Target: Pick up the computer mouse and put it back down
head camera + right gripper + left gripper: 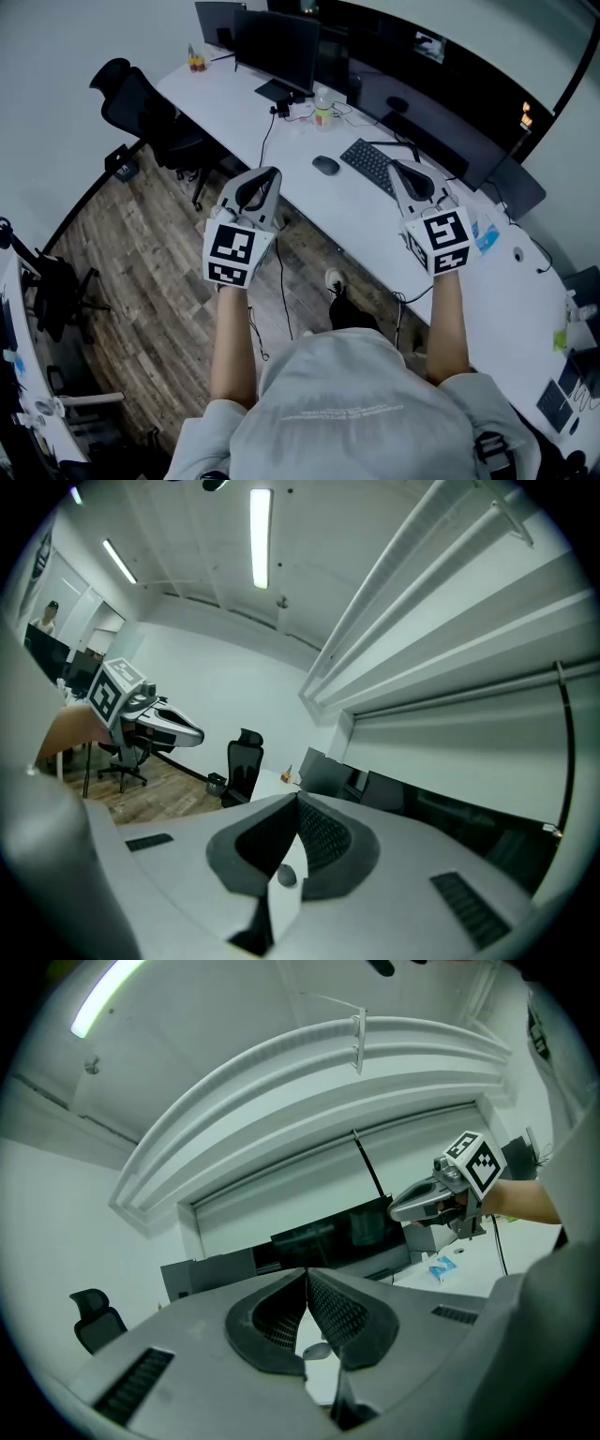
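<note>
Right now the small dark grey oval computer mouse (325, 165) lies on the long white desk (366, 234), just left of the black keyboard (368, 164). The left gripper (270, 176) hangs farther left of the keyboard and the right gripper (394, 169) above its right end, each with jaws pressed together on nothing.

Pale grey short-sleeved T-shirt (366, 412) (faint small print across back)

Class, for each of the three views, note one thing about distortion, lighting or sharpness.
Head view: even light, the desk edge bows, the mouse is sharp. Left gripper view: dark round border, ceiling light blown out. Right gripper view: same border, ceiling ledges bend.
</note>
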### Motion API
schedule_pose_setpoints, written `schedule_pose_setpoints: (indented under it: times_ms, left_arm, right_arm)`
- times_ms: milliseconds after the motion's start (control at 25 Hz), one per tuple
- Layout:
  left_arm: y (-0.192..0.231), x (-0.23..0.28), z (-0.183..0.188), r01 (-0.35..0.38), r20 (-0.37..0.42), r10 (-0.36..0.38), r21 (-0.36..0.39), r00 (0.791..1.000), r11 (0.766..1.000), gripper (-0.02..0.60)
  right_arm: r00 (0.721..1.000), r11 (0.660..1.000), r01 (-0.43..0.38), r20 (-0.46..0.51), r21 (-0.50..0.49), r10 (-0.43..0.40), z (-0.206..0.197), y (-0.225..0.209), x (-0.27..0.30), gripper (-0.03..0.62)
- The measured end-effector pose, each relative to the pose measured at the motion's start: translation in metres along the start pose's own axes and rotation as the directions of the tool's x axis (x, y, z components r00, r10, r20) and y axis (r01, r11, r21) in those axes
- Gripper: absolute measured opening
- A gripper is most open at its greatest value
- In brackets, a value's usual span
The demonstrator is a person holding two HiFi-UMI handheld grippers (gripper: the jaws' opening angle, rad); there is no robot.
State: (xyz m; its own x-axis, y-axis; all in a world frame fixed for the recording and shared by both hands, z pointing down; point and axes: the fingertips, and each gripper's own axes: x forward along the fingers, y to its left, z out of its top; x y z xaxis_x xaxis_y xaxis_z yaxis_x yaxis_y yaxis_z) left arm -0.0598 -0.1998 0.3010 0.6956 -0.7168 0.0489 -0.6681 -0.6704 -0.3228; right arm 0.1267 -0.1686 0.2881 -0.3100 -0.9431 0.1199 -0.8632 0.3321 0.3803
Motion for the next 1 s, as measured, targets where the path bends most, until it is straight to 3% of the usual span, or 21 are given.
schedule_pose_setpoints:
  times_ms: [1000]
  left_arm:
    - [0.006,0.001,-0.012,-0.009,-0.016,0.009,-0.013,1.000,1.000,0.014]
  right_arm:
    - [0.999,0.999,-0.036,-0.037,0.014,0.036,-0.018,0.012,0.012,0.002]
